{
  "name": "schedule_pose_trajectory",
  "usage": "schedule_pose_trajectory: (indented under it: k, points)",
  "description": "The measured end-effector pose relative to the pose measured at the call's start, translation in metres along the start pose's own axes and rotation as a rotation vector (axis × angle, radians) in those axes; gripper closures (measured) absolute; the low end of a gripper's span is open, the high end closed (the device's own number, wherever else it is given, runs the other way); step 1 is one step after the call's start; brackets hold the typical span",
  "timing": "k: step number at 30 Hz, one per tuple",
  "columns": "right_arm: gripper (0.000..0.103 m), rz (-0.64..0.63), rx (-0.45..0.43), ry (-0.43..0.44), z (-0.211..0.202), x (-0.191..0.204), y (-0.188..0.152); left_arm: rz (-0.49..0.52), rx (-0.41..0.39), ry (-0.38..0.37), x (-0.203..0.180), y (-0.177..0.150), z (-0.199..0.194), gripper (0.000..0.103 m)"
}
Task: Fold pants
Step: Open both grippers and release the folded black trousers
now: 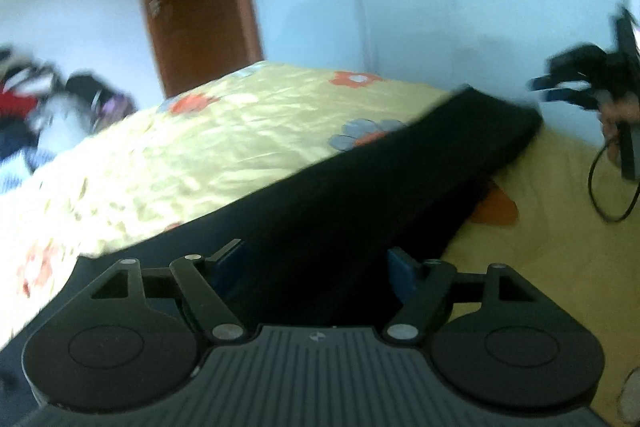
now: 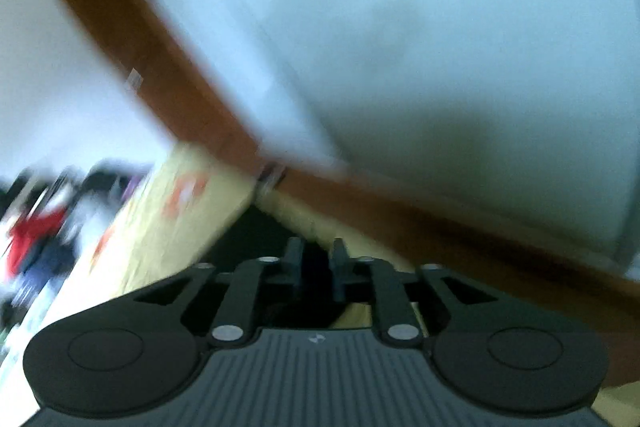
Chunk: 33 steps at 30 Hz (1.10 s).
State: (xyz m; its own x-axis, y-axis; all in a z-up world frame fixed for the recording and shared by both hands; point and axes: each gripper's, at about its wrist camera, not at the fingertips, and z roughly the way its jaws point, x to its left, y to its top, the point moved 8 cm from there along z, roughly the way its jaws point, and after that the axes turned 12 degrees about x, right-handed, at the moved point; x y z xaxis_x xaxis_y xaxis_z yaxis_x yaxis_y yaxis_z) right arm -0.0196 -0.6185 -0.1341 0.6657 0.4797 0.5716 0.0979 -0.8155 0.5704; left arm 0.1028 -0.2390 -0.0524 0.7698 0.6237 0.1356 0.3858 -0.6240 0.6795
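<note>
Left gripper [image 1: 316, 259] is standing wide open over the black pants [image 1: 360, 179], gripping nothing. Right gripper [image 2: 316, 267] is showing a narrow gap; any hold cannot be told.

The pants [image 1: 360, 187] are black and lie on a yellow bed cover with flowers. In the left wrist view they form a long dark band, running from the near side toward the far right, where the end looks folded and thick. In the right wrist view only a blurred dark patch shows.
</note>
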Motion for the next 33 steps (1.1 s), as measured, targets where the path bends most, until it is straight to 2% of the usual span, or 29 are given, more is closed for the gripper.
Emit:
schedule_pose_trajectory:
  k: [1, 2, 3, 4, 5, 6, 8, 10, 12, 13, 14, 16, 17, 18, 20, 21, 22, 24, 25, 27, 29, 30, 31, 32, 33]
  points:
    - [0.074, -0.014, -0.088, -0.034, -0.014, 0.007, 0.006, -0.046, 0.007, 0.0, 0.013, 0.002, -0.003, 0.023]
    - [0.074, -0.107, -0.136, -0.003, -0.023, 0.028, 0.008, -0.089, 0.013, 0.001, 0.024, 0.005, -0.006, 0.023]
    - [0.072, -0.247, -0.115, 0.066, -0.023, 0.057, 0.003, -0.131, 0.015, -0.004, 0.035, 0.008, -0.008, 0.023]
    - [0.068, -0.414, -0.029, 0.126, -0.016, 0.092, -0.009, -0.174, 0.011, -0.022, 0.046, 0.012, -0.011, 0.023]
    - [0.059, -0.577, 0.086, 0.178, -0.006, 0.124, -0.029, -0.202, 0.009, -0.041, 0.053, 0.016, -0.013, 0.023]
    - [0.056, -0.727, 0.207, 0.239, 0.003, 0.154, -0.055, -0.222, 0.009, -0.068, 0.058, 0.019, -0.015, 0.023]
    - [0.056, -0.91, 0.337, 0.323, 0.013, 0.193, -0.093, -0.221, 0.012, -0.095, 0.061, 0.026, -0.016, 0.023]
    - [0.056, -1.091, 0.497, 0.352, 0.027, 0.216, -0.13, -0.163, 0.05, -0.043, 0.058, 0.028, -0.007, 0.023]
    - [0.056, -1.226, 0.589, 0.308, 0.048, 0.226, -0.158, -0.086, 0.125, 0.015, 0.055, 0.022, 0.011, 0.023]
    - [0.054, -1.272, 0.602, 0.274, 0.059, 0.228, -0.166, -0.068, 0.158, 0.028, 0.053, 0.019, 0.023, 0.023]
    - [0.048, -1.269, 0.587, 0.278, 0.066, 0.233, -0.167, -0.064, 0.193, 0.031, 0.053, 0.017, 0.037, 0.023]
    - [0.047, -1.211, 0.574, 0.283, 0.086, 0.247, -0.154, -0.082, 0.246, 0.042, 0.058, 0.014, 0.063, 0.024]
    - [0.041, -1.193, 0.551, 0.272, 0.099, 0.254, -0.149, -0.109, 0.261, 0.06, 0.065, 0.016, 0.076, 0.021]
    - [0.027, -1.166, 0.551, 0.267, 0.11, 0.257, -0.147, -0.148, 0.235, 0.067, 0.075, 0.017, 0.08, 0.021]
    - [0.024, -1.077, 0.535, 0.272, 0.125, 0.258, -0.134, -0.236, 0.237, 0.105, 0.093, 0.02, 0.083, 0.023]
    - [0.024, -1.042, 0.505, 0.253, 0.126, 0.259, -0.124, -0.265, 0.228, 0.107, 0.098, 0.022, 0.078, 0.029]
    - [0.024, -1.019, 0.454, 0.238, 0.115, 0.256, -0.113, -0.28, 0.208, 0.104, 0.101, 0.022, 0.069, 0.028]
    - [0.024, -1.018, 0.407, 0.257, 0.091, 0.25, -0.102, -0.254, 0.188, 0.089, 0.097, 0.021, 0.053, 0.026]
    - [0.023, -1.058, 0.42, 0.271, 0.074, 0.243, -0.103, -0.228, 0.185, 0.077, 0.092, 0.018, 0.047, 0.024]
    - [0.023, -1.19, 0.5, 0.26, 0.058, 0.229, -0.119, -0.184, 0.199, 0.059, 0.082, 0.015, 0.045, 0.022]
    - [0.023, -1.306, 0.538, 0.16, 0.062, 0.214, -0.134, -0.163, 0.223, 0.054, 0.074, 0.012, 0.057, 0.021]
    - [0.01, -1.314, 0.548, 0.116, 0.073, 0.209, -0.137, -0.162, 0.233, 0.066, 0.072, 0.011, 0.066, 0.019]
    - [0.007, -1.264, 0.532, 0.13, 0.08, 0.211, -0.133, -0.17, 0.228, 0.084, 0.075, 0.013, 0.078, 0.017]
    - [0.0, -1.215, 0.53, 0.133, 0.091, 0.212, -0.129, -0.189, 0.196, 0.109, 0.08, 0.018, 0.085, 0.01]
    - [0.0, -1.161, 0.523, 0.143, 0.102, 0.214, -0.125, -0.205, 0.183, 0.143, 0.086, 0.022, 0.091, 0.007]
